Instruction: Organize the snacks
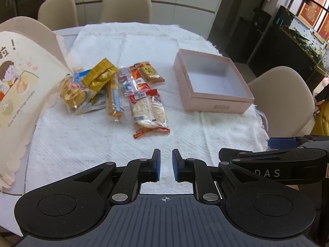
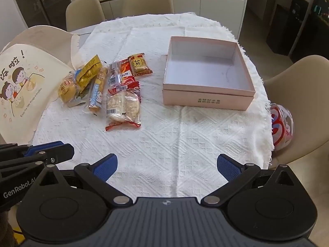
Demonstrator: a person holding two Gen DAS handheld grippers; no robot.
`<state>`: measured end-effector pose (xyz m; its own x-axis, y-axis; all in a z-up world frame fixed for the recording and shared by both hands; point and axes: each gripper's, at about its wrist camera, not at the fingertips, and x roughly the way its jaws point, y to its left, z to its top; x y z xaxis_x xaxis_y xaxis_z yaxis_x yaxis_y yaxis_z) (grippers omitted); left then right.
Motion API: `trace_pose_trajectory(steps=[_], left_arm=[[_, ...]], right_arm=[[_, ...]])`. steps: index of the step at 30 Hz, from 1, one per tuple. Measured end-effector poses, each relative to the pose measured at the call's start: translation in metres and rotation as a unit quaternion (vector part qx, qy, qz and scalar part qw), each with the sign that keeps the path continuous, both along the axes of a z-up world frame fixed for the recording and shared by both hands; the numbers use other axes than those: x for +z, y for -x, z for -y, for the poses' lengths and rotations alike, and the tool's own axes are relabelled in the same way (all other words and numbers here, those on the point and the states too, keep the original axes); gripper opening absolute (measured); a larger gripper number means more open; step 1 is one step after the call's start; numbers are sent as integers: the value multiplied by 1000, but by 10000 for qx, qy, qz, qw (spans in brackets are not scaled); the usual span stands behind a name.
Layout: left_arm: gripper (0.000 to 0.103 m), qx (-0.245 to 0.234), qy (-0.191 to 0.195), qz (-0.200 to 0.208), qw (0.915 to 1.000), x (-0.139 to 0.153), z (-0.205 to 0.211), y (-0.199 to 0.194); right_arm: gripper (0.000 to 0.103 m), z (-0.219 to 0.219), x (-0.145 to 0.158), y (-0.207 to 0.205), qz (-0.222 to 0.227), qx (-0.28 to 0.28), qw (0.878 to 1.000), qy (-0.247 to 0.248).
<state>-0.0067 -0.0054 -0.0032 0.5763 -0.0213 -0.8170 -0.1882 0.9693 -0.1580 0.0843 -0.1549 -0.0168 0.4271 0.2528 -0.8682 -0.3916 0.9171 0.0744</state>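
Note:
A heap of wrapped snacks lies left of centre on the white tablecloth (image 1: 102, 144). It holds a rice cracker pack (image 1: 149, 113) (image 2: 123, 107) in front, a long biscuit stick (image 1: 114, 98), a gold foil pack (image 1: 100, 74), a round cake (image 1: 73, 92) and a small red-orange pack (image 1: 150, 72) (image 2: 139, 64). An open pink box (image 1: 218, 105) (image 2: 207, 99) stands to their right with nothing inside. My left gripper (image 1: 166, 156) hovers shut and holds nothing, near the front edge. My right gripper (image 2: 167, 160) is open wide over bare cloth beside it.
A cream paper bag (image 1: 20, 82) (image 2: 22, 86) with cartoon print leans at the table's left edge, touching the snack heap. Beige chairs (image 1: 125, 6) ring the table. A red-and-white plastic bag (image 2: 281, 123) sits on the right chair (image 2: 304, 82).

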Motion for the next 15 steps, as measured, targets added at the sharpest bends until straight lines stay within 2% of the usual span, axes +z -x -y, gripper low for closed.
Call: trace_pose_trajectory(steps=[15], left_arm=[[16, -41, 31, 4, 10000, -1, 3, 3]], right_arm=[[103, 5, 1, 5, 10, -69, 10000, -28]])
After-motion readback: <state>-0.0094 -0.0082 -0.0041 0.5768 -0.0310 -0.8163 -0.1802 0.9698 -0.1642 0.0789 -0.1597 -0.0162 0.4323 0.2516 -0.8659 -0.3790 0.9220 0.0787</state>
